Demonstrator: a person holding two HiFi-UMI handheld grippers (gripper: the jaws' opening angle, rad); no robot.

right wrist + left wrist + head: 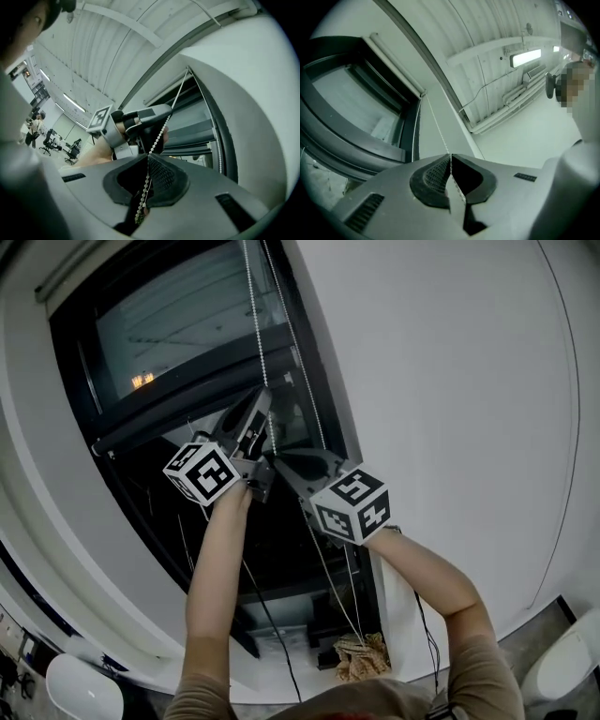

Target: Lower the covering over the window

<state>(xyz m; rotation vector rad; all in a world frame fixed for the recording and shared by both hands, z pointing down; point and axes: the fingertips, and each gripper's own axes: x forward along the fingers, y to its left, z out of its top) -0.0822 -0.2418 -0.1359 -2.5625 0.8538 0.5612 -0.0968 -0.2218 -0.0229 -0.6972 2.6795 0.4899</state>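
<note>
A roller blind (178, 320) covers the upper part of the dark window, and its bottom bar (183, 413) hangs about halfway down. A bead chain (254, 324) runs down along the window's right side. My left gripper (264, 397) is the higher of the two and is shut on the chain. In the left gripper view the chain (435, 123) leads up from the closed left gripper (450, 157) toward the blind's top roller. My right gripper (279, 463) sits just below it. In the right gripper view the right gripper (148, 157) is shut on the bead chain (164, 126), with beads trailing between the pads and the left gripper (140, 119) just above.
A white wall (450, 381) stands right of the window frame. On the floor below lie a crumpled brown thing (361, 657) and black cables (277, 634), with a white rounded object (84, 688) at bottom left. A second strand of the chain (309, 395) hangs beside the first.
</note>
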